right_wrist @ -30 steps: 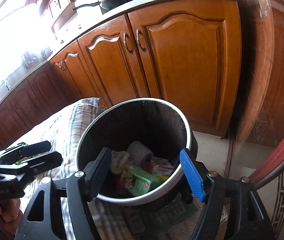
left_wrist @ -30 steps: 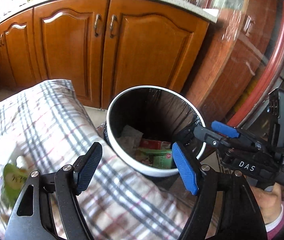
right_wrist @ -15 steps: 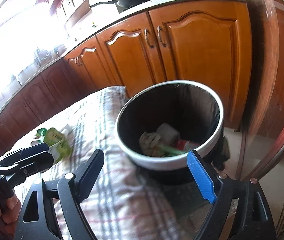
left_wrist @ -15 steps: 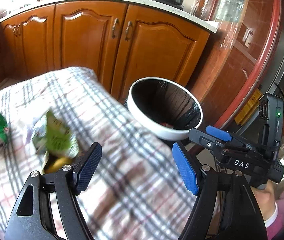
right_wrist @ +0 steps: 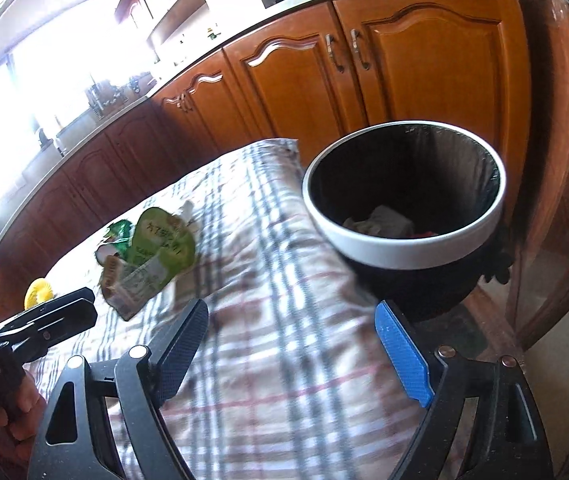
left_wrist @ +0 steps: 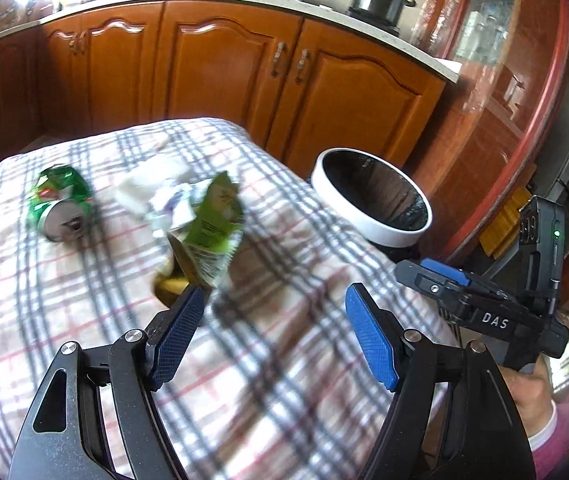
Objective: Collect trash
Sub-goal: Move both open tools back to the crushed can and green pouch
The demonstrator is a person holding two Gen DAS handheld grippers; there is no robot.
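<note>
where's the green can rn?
Left wrist view, far left: green can lying on its side on the plaid cloth, left of the green wrapper.

Open left gripper (left_wrist: 274,334) over plaid cloth (left_wrist: 84,320); crushed green can (left_wrist: 60,202) at ten o'clock, blurred green wrapper (left_wrist: 214,220), perhaps foil, at twelve, white-rimmed bin (left_wrist: 370,196) at one.

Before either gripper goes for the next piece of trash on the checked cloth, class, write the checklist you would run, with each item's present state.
1. Left gripper empty, jaws apart: ok.
2. Right gripper empty, jaws just opened wider: ok.
3. Trash remains on the checked cloth: green wrapper, crushed green can: ok.
4. Wrapper sharp enough to choose a grip point: not ok, blurred.
5. Bin mouth unobstructed, room inside: ok.
6. Yellow object is trash: cannot tell.
</note>
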